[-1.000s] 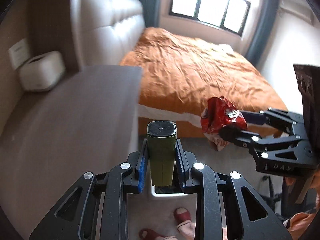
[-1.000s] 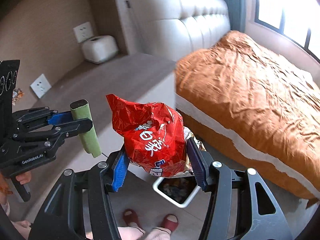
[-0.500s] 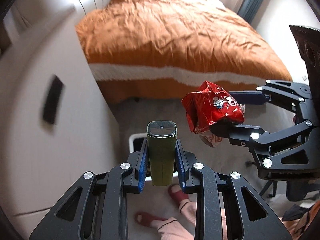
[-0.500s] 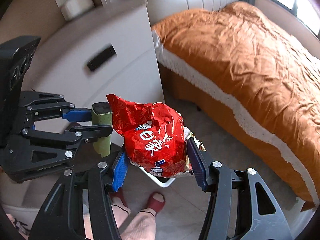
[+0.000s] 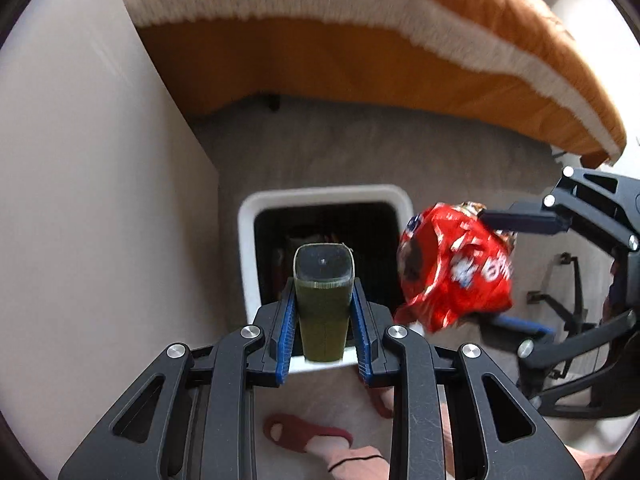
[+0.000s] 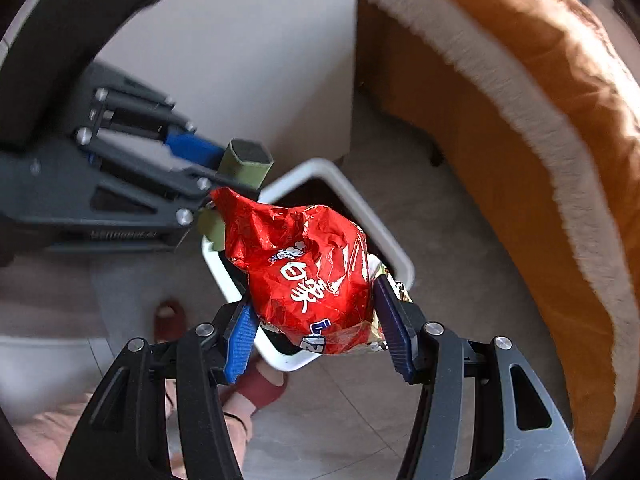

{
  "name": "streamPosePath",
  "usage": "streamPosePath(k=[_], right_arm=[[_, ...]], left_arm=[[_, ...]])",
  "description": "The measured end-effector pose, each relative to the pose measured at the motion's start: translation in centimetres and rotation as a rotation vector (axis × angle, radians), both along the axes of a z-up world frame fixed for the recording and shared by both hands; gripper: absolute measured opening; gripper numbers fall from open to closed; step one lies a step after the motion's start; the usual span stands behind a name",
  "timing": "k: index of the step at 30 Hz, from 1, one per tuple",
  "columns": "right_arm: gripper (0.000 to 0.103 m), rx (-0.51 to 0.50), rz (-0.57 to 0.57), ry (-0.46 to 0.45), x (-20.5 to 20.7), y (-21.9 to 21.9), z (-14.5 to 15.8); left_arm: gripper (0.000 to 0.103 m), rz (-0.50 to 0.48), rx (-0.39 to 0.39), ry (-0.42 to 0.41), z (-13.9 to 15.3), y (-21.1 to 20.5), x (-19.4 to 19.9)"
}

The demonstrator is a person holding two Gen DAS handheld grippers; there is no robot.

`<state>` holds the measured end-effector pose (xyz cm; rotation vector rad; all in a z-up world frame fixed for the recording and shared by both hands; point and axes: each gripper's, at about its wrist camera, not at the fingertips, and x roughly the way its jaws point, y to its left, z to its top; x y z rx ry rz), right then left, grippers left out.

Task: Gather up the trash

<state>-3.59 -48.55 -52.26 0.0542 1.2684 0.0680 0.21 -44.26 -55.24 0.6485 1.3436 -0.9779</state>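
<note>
My left gripper is shut on a green carton, which points down over the dark mouth of a white trash bin on the floor. To its right my right gripper holds a crumpled red snack bag beside the bin's right rim. In the right wrist view the right gripper is shut on the red snack bag above the trash bin. There the left gripper with the green carton hangs at the upper left over the bin.
A white bedside cabinet stands just left of the bin. The bed with its orange cover runs across the back and right. The person's feet in red slippers stand on the floor right in front of the bin.
Both grippers have sunk from above the cabinet top and tipped downward, each still holding its piece of trash. The bin now fills the middle of both views.
</note>
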Motion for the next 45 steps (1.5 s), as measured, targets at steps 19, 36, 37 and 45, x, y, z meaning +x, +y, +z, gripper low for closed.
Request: streamPosePath(k=[19,36,37,45], right_arm=[[0.098,-0.077,0.053,0.044,-0.8,0.6,-2.5],[0.098,-0.078,-0.249,-0.125,-4.3,-1.1,17.9],[0.098,-0.080,-0.267,-0.139,-4.4,-1.0,19.2],[0.098,-0.125,-0.395,-0.366,-4.9,2.2,32.5]], left_arm=[[0.098,-0.028,0.074,-0.020,-3.5,1.1,-1.9],[0.098,0.059,-0.146,-0.205,19.7,2.5,-3.6],[0.098,0.070,-0.160,-0.221,21.4,2.7,-3.7],[0.098,0.301,-0.320,-0.369,35.7,8.2,-3.6]])
